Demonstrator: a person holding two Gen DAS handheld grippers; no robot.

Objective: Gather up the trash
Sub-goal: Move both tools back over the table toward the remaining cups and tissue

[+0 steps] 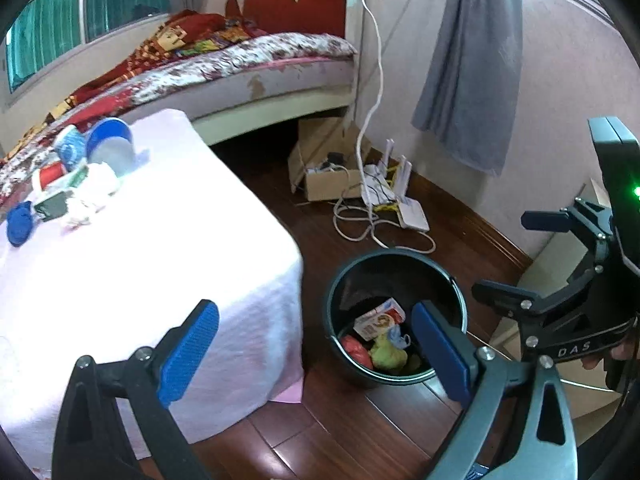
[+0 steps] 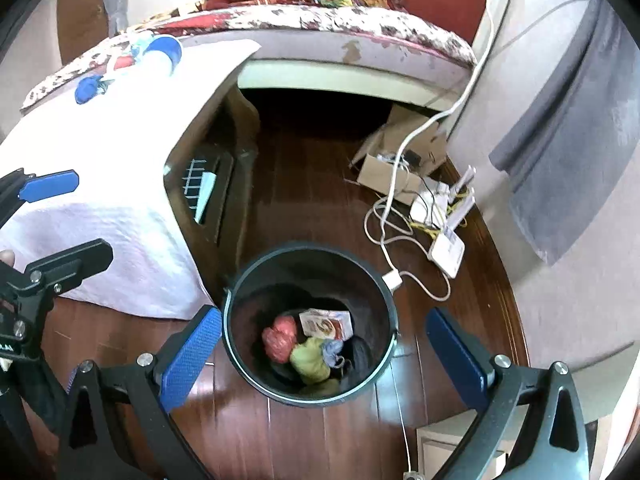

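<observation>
A black bin [image 2: 312, 250] stands on the wood floor beside the table; inside lie a red bag [image 2: 280, 338], a green wad [image 2: 312, 360] and a small carton [image 2: 326, 324]. My right gripper [image 2: 324, 360] hangs open right above the bin with nothing between its fingers. My left gripper [image 1: 316, 354] is open and empty too, over the table corner and the bin [image 1: 334, 300]. On the white-clothed table [image 1: 160, 260], far left, lie crumpled tissue [image 1: 92, 196], a blue wad [image 1: 20, 222], a blue cup [image 1: 110, 148] and a red can [image 1: 50, 174].
A bed [image 1: 240, 68] runs behind the table. On the floor by the wall sit a cardboard box [image 1: 328, 176], white routers [image 1: 412, 216] and loose cables [image 2: 384, 216]. A grey curtain [image 1: 468, 60] hangs at the right. The right gripper [image 1: 520, 256] is close to the bin's right.
</observation>
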